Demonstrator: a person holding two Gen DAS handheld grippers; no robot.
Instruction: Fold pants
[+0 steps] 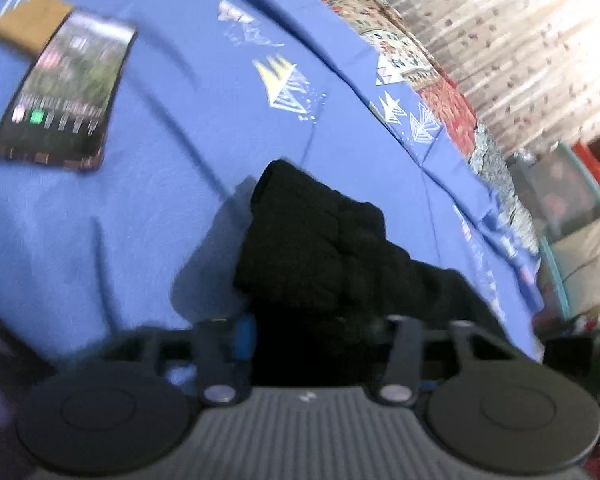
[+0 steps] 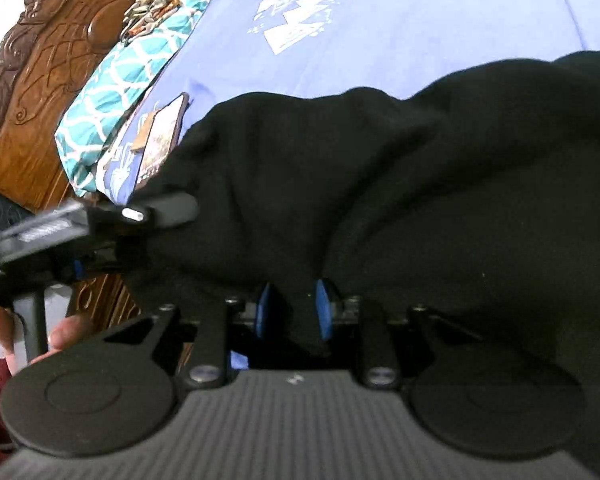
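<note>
Pants (image 2: 380, 168) are bunched up black fabric, pinched right between the blue pads of the right gripper (image 2: 293, 312), whose fingers are closed on a fold of the cloth. The left gripper (image 1: 316, 340) also has black cloth packed between its fingers; it looks clamped on it, with one blue pad (image 1: 244, 336) showing at the 9 o'clock side of the wad. From the right wrist view you can see the left one biting the edge of the pants at about 9 o'clock.

My guess on handling: soft, floppy, light, kind of thick knit, so it'll sag and bunch wherever it isn't held. Best to grab along an edge or the corners, not the middle of a lump like now.

Pants sit low over the blue bedsheet (image 1: 140, 220), partly lifted. Around it: a phone (image 1: 68, 92) with its screen lit at 10 o'clock in the left view, lying on the sheet next to a brown card (image 1: 28, 24). That's the main thing to avoid dragging cloth over. A teal patterned pillow (image 2: 120, 76) and carved wooden headboard (image 2: 52, 72) sit out at 10 o'clock in the right view.
</note>
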